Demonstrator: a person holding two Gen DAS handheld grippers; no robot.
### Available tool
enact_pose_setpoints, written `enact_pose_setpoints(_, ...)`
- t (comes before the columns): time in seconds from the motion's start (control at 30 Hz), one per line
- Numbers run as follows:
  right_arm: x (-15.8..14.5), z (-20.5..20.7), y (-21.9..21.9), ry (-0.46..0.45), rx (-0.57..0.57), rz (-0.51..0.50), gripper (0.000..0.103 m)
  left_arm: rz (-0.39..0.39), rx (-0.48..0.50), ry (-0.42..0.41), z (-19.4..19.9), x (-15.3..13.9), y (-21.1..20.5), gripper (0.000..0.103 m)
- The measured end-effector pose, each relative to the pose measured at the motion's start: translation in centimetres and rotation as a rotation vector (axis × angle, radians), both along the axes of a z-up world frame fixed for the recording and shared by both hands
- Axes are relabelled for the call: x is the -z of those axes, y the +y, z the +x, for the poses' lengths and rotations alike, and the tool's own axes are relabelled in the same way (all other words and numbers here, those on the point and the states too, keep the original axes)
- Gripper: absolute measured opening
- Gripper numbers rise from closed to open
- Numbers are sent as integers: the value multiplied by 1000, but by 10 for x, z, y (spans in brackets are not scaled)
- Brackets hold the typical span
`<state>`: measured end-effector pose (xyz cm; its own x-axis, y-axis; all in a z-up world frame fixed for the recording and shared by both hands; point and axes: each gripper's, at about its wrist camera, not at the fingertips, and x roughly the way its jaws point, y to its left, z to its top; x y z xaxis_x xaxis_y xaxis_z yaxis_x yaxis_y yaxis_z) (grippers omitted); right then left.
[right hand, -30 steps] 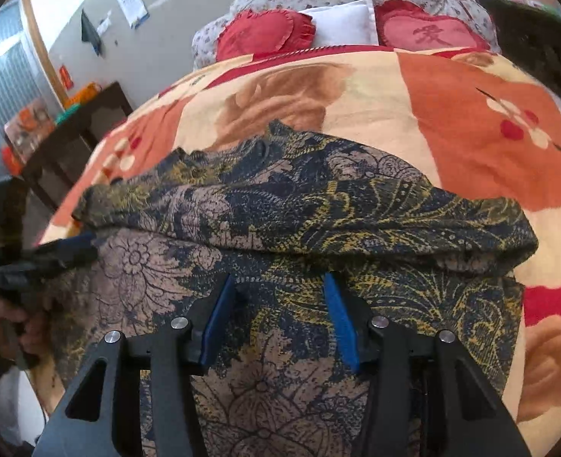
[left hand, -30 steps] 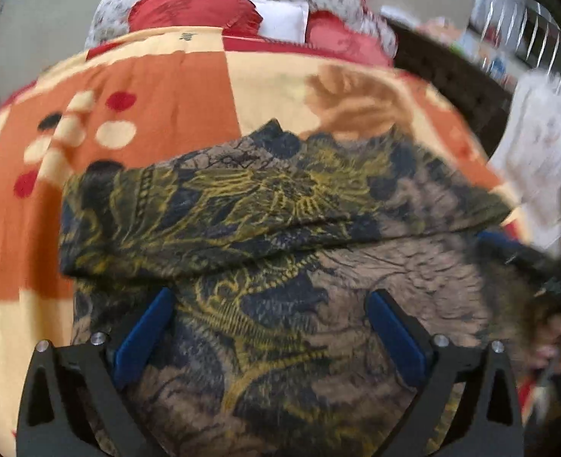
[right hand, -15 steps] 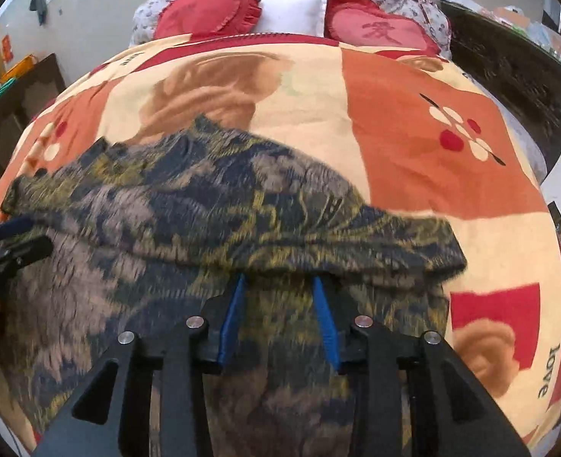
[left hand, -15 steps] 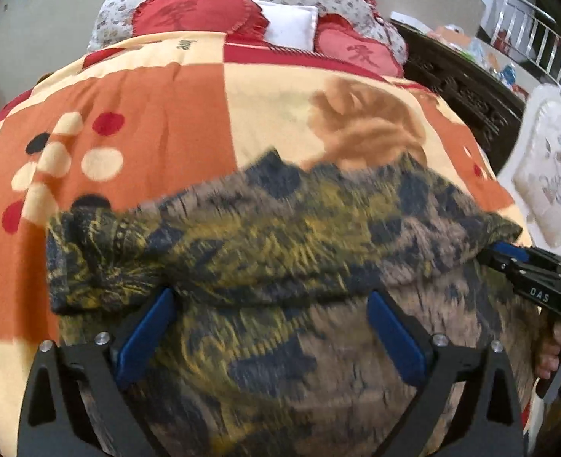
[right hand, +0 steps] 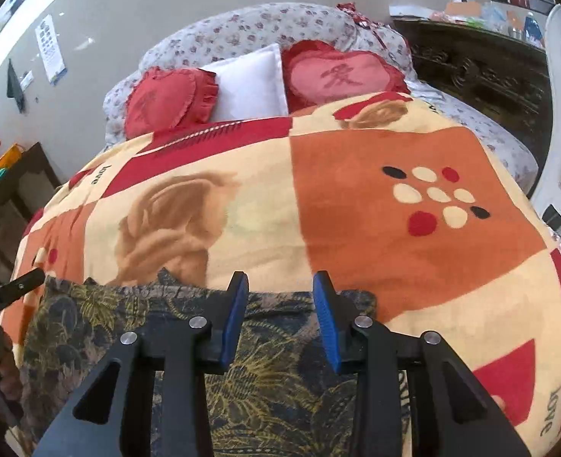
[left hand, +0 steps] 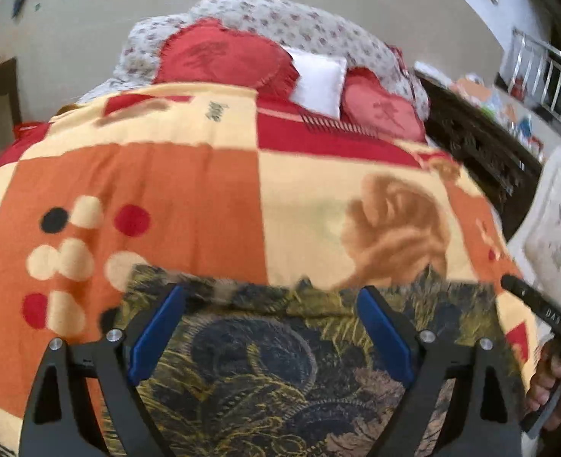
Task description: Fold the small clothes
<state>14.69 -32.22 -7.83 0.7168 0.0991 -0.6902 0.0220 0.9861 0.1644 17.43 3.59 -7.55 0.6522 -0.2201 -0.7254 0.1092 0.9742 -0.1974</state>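
A dark blue garment [left hand: 280, 361] with a yellow and brown flower print lies flat on the blanket at the near end of the bed. My left gripper [left hand: 270, 293] hovers over its far edge with jaws wide and closing, and no cloth is pinched between the blue pads. My right gripper [right hand: 280, 280] hangs over the garment [right hand: 101, 316] near its far right corner, its jaws partly apart with only blanket and cloth edge showing through the gap. Each gripper shows at the rim of the other's view, held by a hand [left hand: 550, 381].
The orange, cream and red blanket [left hand: 166, 190] covers the bed. Two red heart cushions [right hand: 170, 99] and a white pillow [right hand: 250, 83] lie at the head. A dark carved cabinet [right hand: 478, 72] and a white padded chair [left hand: 554, 236] stand to the right.
Both grippers have risen and drawn back, so the garment sits lower in both views and more of the bed shows. The folded band now lies at the garment's far edge.
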Motion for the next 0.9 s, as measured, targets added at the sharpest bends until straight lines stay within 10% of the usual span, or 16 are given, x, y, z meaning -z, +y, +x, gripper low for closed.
enact_pose_setpoints(0.17,36,21,2,120,74,-45,36,46,-53,66,16,38,3,80)
enact_pose_setpoints(0.53,49,30,9,121,92,-103,51,-45,-63,73,24,50,13,82)
enact_pose_setpoints(0.77,56,31,-24,143,119,115,70,-26,-55,73,25,49,11,85)
enact_pose_setpoints(0.9,42,23,-18,185,215,98,58,-28,-54,73,25,49,11,85)
